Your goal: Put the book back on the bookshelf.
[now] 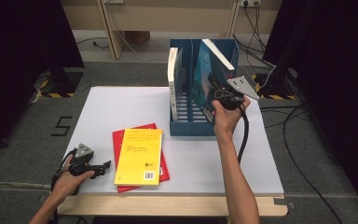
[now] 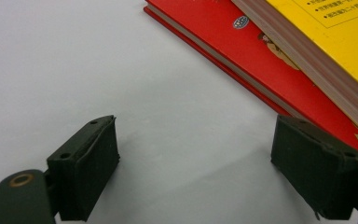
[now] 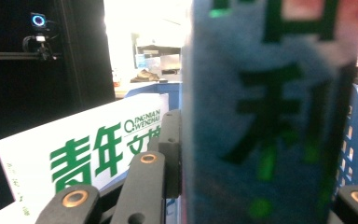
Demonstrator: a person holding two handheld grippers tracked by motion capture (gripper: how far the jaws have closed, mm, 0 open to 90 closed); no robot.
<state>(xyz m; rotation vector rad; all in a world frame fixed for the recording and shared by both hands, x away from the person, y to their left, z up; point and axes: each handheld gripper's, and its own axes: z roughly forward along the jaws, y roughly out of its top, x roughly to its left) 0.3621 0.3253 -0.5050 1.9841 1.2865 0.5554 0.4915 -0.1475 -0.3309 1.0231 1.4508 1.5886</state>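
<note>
Right gripper (image 1: 214, 89) is clamped on the spine of a blue book (image 1: 205, 81), its jaws closed tight against the covers with the book between them; the person's right hand (image 1: 227, 114) holds it up at the blue file rack (image 1: 191, 127) that stands at the far middle of the white table (image 1: 107, 107); the book leans to the right, its lower end down in the rack's right compartment and its upper corner above the rack's rim; its cover is a teal blue with a darker picture on it, and its page edges show as a white band along the top. In the rack's left compartment a white book (image 1: 173, 70) stands nearly upright.

Seen from the right gripper view, the blue book's spine (image 3: 265, 116) is close up and blurred, with large dark characters and green marks on it, pressed against the one black jaw that shows to its left; beyond it lies the white book's cover (image 3: 74, 154), printed with green characters and the Latin letters QINGNIAN WENZHAI, which the high view is too small to tell.

Left gripper (image 1: 103, 166) rests near the table's near left corner in the person's left hand (image 1: 70, 179), its jaws standing wide apart with nothing between them; the left gripper view shows bare table under them, and just to the right a yellow book (image 2: 340, 42) stacked on a red book (image 2: 261, 51), the right jaw almost at the red cover's edge; the high view shows the pair lying flat at the near middle.
</note>
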